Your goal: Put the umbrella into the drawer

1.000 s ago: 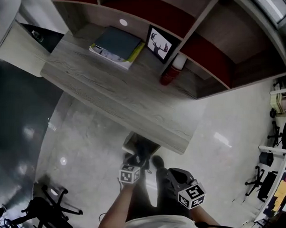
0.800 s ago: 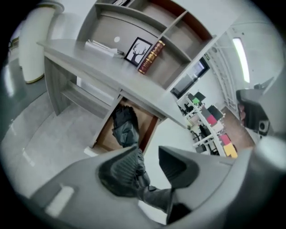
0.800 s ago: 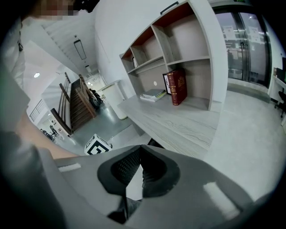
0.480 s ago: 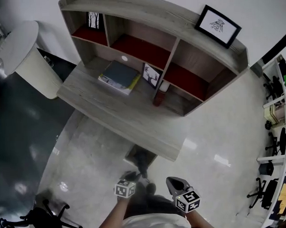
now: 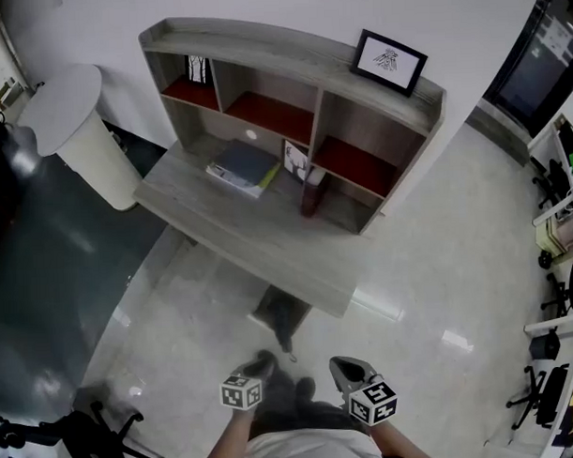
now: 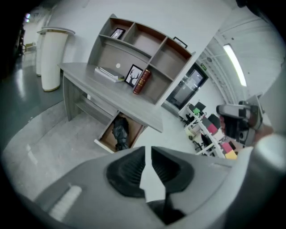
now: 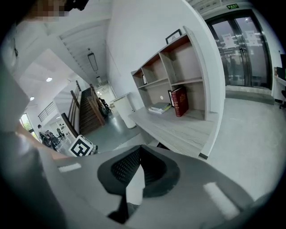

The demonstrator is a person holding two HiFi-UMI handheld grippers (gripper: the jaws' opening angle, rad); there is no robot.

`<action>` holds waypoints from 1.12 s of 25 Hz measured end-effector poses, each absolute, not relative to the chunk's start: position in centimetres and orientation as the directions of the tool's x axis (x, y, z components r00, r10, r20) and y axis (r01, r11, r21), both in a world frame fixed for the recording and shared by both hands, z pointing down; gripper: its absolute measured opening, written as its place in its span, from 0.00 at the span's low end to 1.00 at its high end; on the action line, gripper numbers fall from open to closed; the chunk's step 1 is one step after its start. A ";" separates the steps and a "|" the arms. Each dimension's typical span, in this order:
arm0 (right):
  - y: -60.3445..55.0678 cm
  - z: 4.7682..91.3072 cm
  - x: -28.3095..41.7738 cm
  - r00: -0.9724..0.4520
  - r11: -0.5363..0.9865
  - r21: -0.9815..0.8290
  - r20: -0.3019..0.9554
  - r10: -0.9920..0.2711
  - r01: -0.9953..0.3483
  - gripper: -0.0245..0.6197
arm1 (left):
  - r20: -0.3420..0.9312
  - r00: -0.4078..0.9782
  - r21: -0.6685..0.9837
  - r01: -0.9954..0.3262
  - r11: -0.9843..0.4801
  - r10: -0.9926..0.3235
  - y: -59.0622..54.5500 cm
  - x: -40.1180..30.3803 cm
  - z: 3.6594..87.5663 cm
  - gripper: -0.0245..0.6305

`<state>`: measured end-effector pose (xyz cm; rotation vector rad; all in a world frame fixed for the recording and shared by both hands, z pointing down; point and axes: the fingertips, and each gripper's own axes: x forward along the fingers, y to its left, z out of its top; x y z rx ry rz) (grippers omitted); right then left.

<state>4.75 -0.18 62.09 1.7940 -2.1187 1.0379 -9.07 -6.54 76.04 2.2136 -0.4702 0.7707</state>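
Observation:
A dark folded umbrella (image 5: 282,319) lies in the open drawer (image 5: 260,316) under the grey desk (image 5: 230,225); it also shows in the left gripper view as a black bundle (image 6: 119,133). My left gripper (image 5: 263,365) hangs well back from the drawer, close to the person's body. Its jaws (image 6: 148,150) are closing to a thin gap with nothing between them. My right gripper (image 5: 340,365) floats beside it, also away from the desk. Its tips (image 7: 140,147) meet and hold nothing.
A shelf unit (image 5: 291,82) on the desk holds stacked books (image 5: 242,167), a red book (image 5: 309,194) and framed pictures. A white round column (image 5: 77,137) stands left of the desk. A chair base (image 5: 78,442) lies at the lower left. Glass doors (image 7: 243,49) stand far right.
Both grippers have risen and drawn back from the drawer toward the person. The head view has lifted, so the desk and shelf look smaller and farther off.

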 end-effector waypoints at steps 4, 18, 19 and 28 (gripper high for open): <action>2.8 60.7 4.2 -0.263 0.046 -0.390 0.524 -0.810 -0.920 0.05 | 0.647 0.751 0.500 -0.547 -0.671 -0.131 -4.0 -10.2 73.6 0.07; 7.9 59.0 0.5 -0.315 0.108 -0.412 0.476 -0.821 -0.905 0.05 | 0.646 0.738 0.467 -0.584 -0.664 -0.195 1.3 -15.0 69.8 0.04; 8.0 58.9 0.3 -0.314 0.111 -0.407 0.476 -0.822 -0.907 0.05 | 0.647 0.737 0.462 -0.582 -0.670 -0.194 1.4 -15.3 69.7 0.04; 7.0 56.6 -1.2 -0.258 0.080 -0.373 0.456 -0.852 -0.924 0.05 | 0.581 0.796 0.446 -0.486 -0.752 -0.169 -0.2 -17.9 64.0 0.04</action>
